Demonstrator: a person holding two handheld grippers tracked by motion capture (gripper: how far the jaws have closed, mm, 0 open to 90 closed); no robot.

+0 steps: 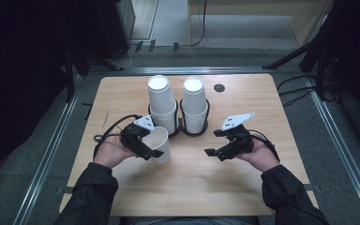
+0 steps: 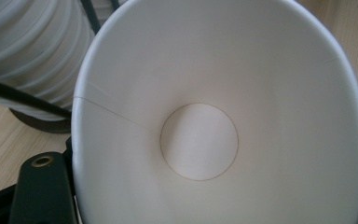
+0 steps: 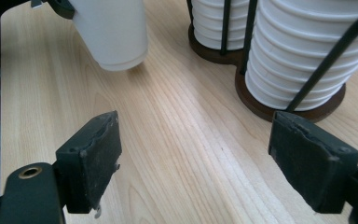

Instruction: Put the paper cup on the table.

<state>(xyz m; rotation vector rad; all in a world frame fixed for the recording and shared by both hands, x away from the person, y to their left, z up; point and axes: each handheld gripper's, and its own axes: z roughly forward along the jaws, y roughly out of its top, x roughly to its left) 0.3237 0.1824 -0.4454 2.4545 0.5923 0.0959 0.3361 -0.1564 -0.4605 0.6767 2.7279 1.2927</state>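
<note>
The left tongs grip a single white paper cup across its mouth, jaws set wide against the rim. The cup hangs just above the table, a little left of the table's middle and just in front of the left stack, its mouth tipped toward the person's left hand. In the left gripper view the cup's inside and round bottom face the camera.

The right tongs are open with nothing between the jaws. They sit right of the table's middle, pointing toward the cup; the right gripper view shows bare wood between its two black pads and the held cup farther off, its base just clear of the table.

Toward the far edge, near its middle, stands a black wire holder with two stacks of upside-down paper cups, the left stack leaning slightly, the right stack upright. A small dark disc lies near the far right corner.
</note>
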